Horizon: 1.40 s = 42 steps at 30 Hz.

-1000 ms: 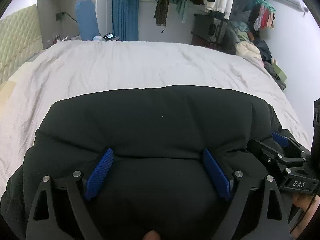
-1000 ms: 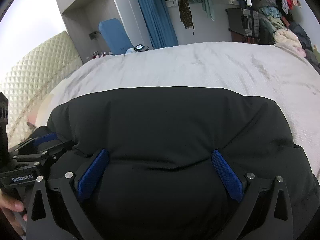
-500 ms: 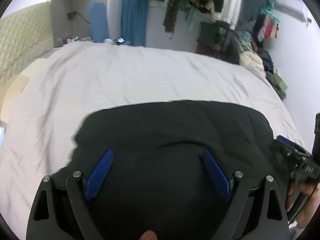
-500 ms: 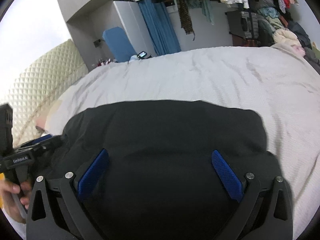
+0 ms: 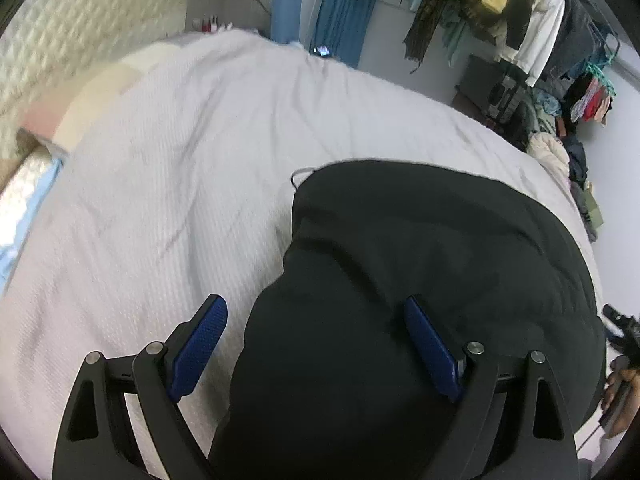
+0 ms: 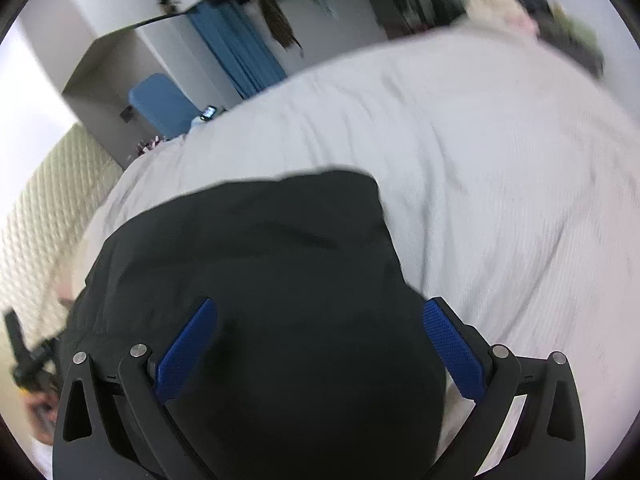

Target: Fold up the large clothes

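A black padded garment (image 5: pixel 420 260) lies bunched on the white bed (image 5: pixel 180 160). In the left wrist view my left gripper (image 5: pixel 314 302) stands open over the garment's left edge: one blue pad (image 5: pixel 198 344) is over bare sheet, the other on black cloth. In the right wrist view the same garment (image 6: pixel 260 260) fills the lower middle. My right gripper (image 6: pixel 320 304) is open across its right edge, with the right pad (image 6: pixel 452 348) over the sheet. Neither gripper pinches the cloth. Each view shows the other gripper at its edge, held by a hand (image 5: pixel 618 384).
A quilted cream headboard (image 5: pixel 60 40) and a pillow (image 5: pixel 92 100) lie at the left. Beyond the bed stand a blue chair (image 6: pixel 160 104), a blue curtain (image 5: pixel 340 8), a small lit device (image 5: pixel 322 51), and a rack of hanging clothes (image 5: pixel 520 20) with a pile (image 5: pixel 552 148) beneath.
Both views have swung and rolled apart: the left gripper moved left and the right gripper moved right. Each outer pad now sits over bare sheet. The garment looks narrower and more bunched.
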Each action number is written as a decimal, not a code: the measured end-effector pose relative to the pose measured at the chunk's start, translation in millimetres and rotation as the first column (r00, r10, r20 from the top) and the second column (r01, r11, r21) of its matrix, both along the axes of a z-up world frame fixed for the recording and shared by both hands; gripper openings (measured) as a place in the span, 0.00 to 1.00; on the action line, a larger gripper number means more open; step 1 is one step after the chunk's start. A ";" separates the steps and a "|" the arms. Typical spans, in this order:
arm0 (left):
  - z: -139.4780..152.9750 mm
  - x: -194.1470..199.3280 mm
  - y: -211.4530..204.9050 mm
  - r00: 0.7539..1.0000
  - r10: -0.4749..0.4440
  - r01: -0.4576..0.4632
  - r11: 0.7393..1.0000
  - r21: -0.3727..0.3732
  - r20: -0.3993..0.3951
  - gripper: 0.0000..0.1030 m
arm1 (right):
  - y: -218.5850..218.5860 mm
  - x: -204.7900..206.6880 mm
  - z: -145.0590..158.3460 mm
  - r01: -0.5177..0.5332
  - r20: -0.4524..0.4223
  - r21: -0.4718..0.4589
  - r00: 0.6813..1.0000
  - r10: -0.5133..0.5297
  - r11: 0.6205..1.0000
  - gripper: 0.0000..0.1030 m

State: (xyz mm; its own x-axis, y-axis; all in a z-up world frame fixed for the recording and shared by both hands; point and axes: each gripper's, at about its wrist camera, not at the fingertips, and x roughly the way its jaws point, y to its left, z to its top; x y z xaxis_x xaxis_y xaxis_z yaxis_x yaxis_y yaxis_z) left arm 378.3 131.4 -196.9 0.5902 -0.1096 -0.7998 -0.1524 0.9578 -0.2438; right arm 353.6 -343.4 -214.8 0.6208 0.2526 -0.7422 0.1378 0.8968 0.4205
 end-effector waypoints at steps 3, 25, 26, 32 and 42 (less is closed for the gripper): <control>-9.7 -1.5 7.2 1.000 -0.014 0.012 0.998 -0.065 -0.017 0.86 | -10.8 0.7 -19.7 0.007 -0.075 0.121 0.997 0.002 0.993 1.00; -12.8 -32.8 -26.9 0.992 -0.126 0.126 0.992 -0.005 0.023 0.51 | 102.0 -29.1 -0.2 -0.259 -0.002 -0.227 0.964 0.265 0.939 0.63; -15.9 -31.3 -27.3 0.992 -0.127 0.127 0.992 -0.005 0.018 0.51 | 103.1 -27.9 -4.0 -0.265 -0.015 -0.239 0.963 0.270 0.934 0.66; -21.3 -30.9 -31.8 0.990 -0.135 0.134 0.991 0.028 0.034 0.53 | 99.0 -24.2 -20.9 -0.257 -0.060 -0.218 0.966 0.250 0.941 0.75; 16.8 -63.0 -20.9 0.992 -0.044 0.039 0.998 0.046 0.114 0.83 | 104.6 -49.5 15.3 -0.188 0.035 -0.275 0.978 0.205 0.943 0.85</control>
State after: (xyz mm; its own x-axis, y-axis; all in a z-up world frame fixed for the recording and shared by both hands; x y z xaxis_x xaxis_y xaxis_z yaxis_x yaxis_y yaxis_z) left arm 315.3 110.5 -180.1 0.6743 -0.1029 -0.7312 -0.0854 0.9727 -0.2157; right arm 304.2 -238.8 -199.5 0.6265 0.1707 -0.7605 -0.0713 0.9842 0.1622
